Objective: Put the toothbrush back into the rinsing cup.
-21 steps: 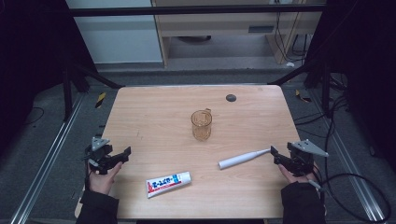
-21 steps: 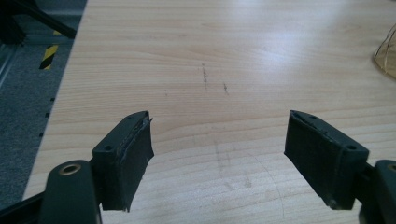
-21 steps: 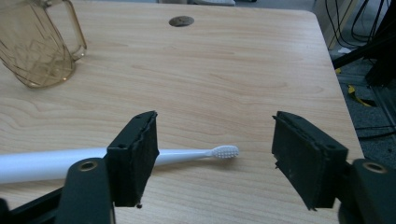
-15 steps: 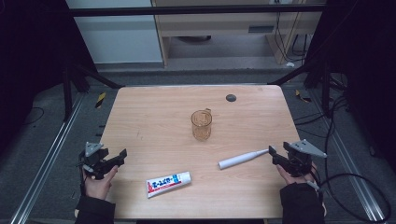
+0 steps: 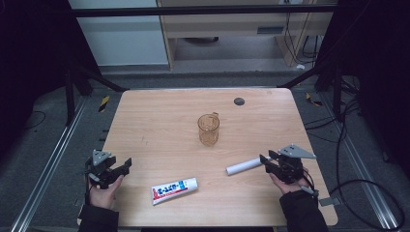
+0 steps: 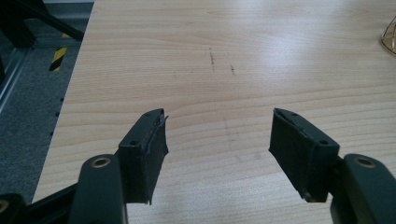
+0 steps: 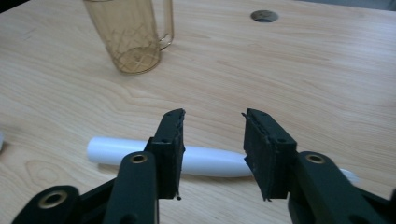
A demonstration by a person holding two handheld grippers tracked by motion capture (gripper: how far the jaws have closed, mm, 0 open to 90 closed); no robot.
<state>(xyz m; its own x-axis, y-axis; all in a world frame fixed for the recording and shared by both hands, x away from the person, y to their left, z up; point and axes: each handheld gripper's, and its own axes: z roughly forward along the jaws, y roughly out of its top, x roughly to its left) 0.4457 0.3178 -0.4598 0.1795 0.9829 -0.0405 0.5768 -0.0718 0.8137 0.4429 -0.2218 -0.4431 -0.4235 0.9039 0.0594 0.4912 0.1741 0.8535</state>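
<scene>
Since a moment ago the right hand-held gripper (image 7: 212,154), jaws spread, has closed on the white tube (image 7: 196,158), seemingly straddling it for a grasp.

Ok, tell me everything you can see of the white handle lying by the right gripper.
The white handle is a smooth, rounded white stick, plastic by its look, lying flat on the wooden table. Its blunt end points toward the toothpaste tube; the other end narrows behind the right gripper, whose jaws stand open just above it, one over each side, not closed on it. Whether they touch it I cannot tell. It lies apart from the amber cup, on the person's side of it.
</scene>
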